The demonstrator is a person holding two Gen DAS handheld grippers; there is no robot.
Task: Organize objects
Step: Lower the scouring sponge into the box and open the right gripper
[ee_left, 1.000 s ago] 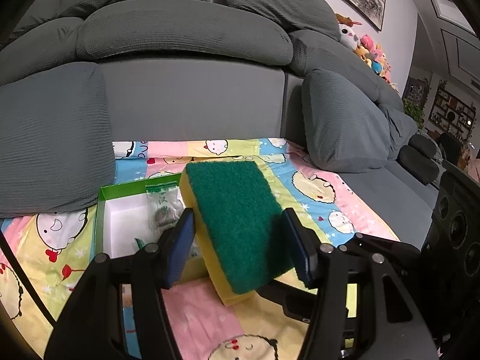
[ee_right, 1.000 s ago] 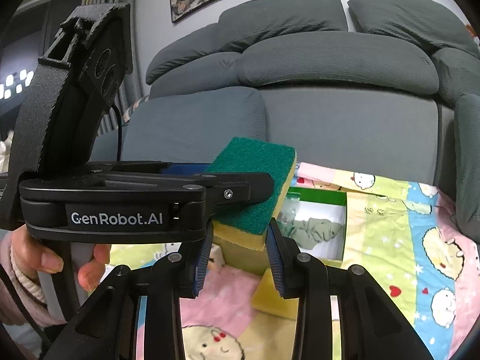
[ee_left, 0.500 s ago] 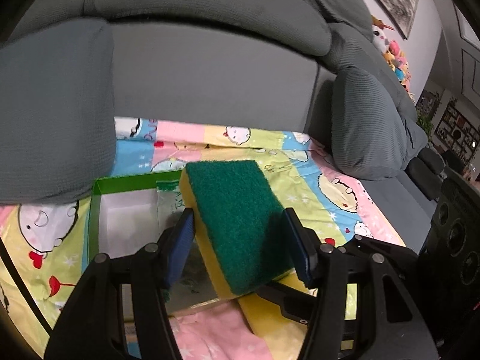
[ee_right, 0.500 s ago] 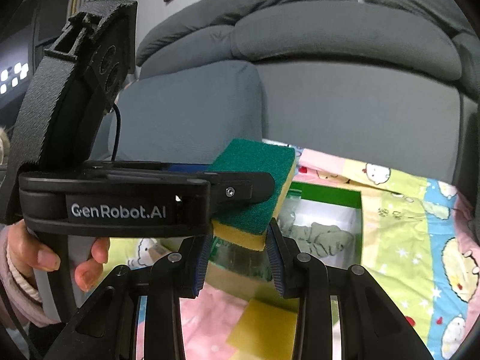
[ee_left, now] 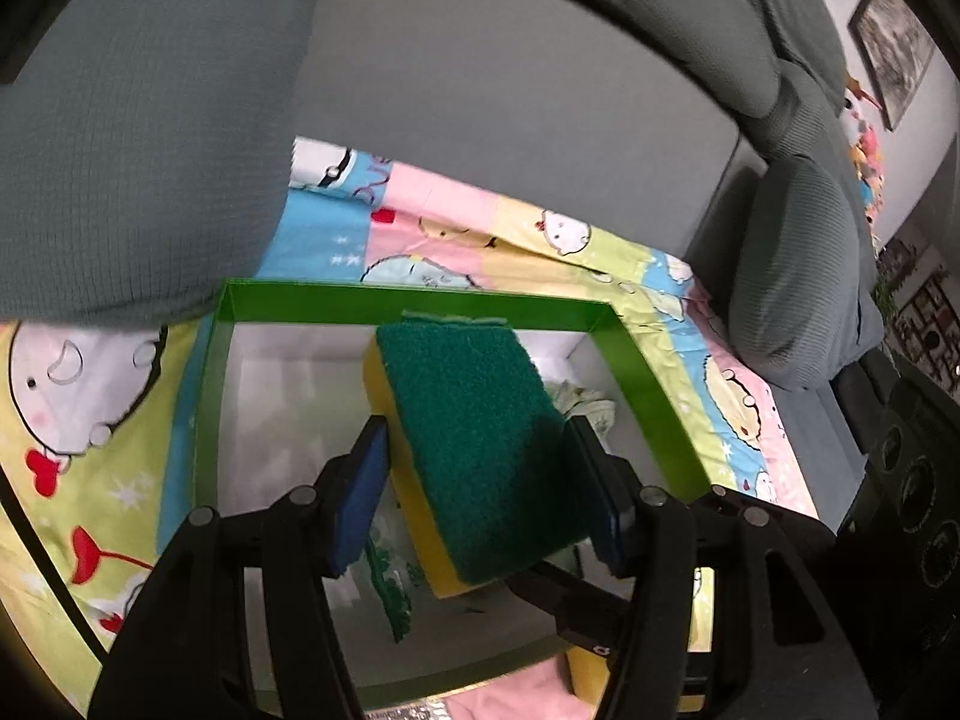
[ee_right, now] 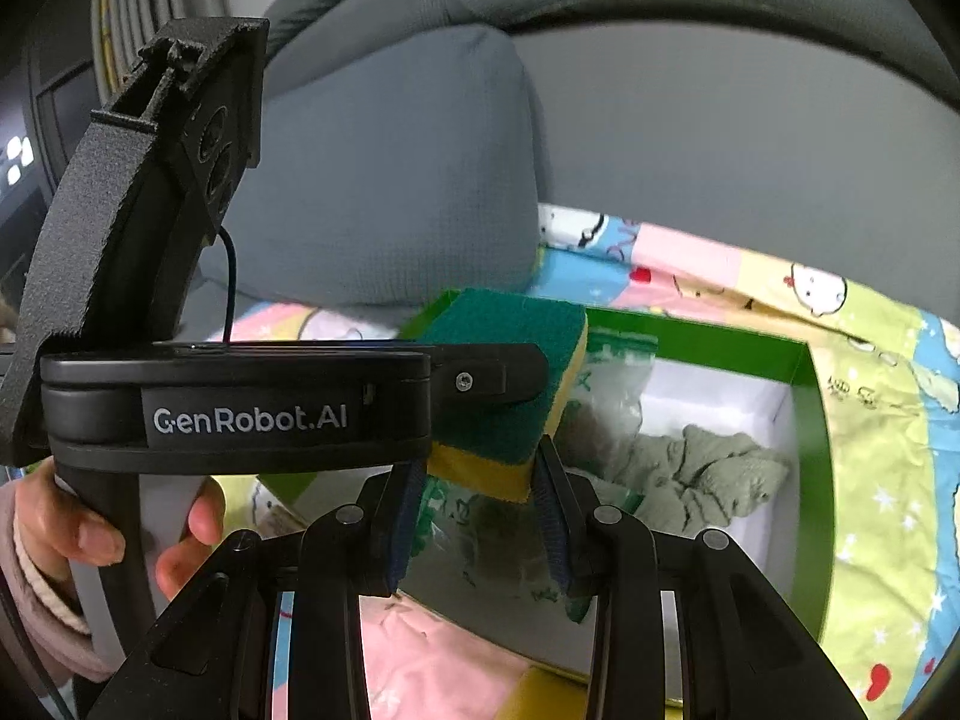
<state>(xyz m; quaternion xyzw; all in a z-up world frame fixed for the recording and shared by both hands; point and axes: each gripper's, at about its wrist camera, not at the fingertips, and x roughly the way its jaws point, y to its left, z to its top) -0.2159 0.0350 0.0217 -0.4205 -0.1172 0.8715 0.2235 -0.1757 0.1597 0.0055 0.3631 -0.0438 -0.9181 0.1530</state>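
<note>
Sponge held over the box, ready to be placed.

Both the left gripper (ee_left: pixel 477 495) and the right gripper (ee_right: pixel 480 516) are clamped on one sponge (ee_left: pixel 474 450), which hangs above the middle of the green box (ee_left: pixel 654 408); a bag (ee_right: pixel 606 384) and cloth (ee_right: pixel 702 480) lie inside. Placing step in hand, by my reading. Next: lower it onto bare floor near the box's left wall, then part both jaws.

My view takes in a grey sofa (ee_left: pixel 540 138) whose seat is covered by a cartoon-print sheet (ee_left: pixel 540 240). On the sheet rest 1 green-walled box (ee_left: pixel 648 396), a grey cushion (ee_left: pixel 120 180) and a yellow sponge (ee_right: pixel 540 696).
</note>
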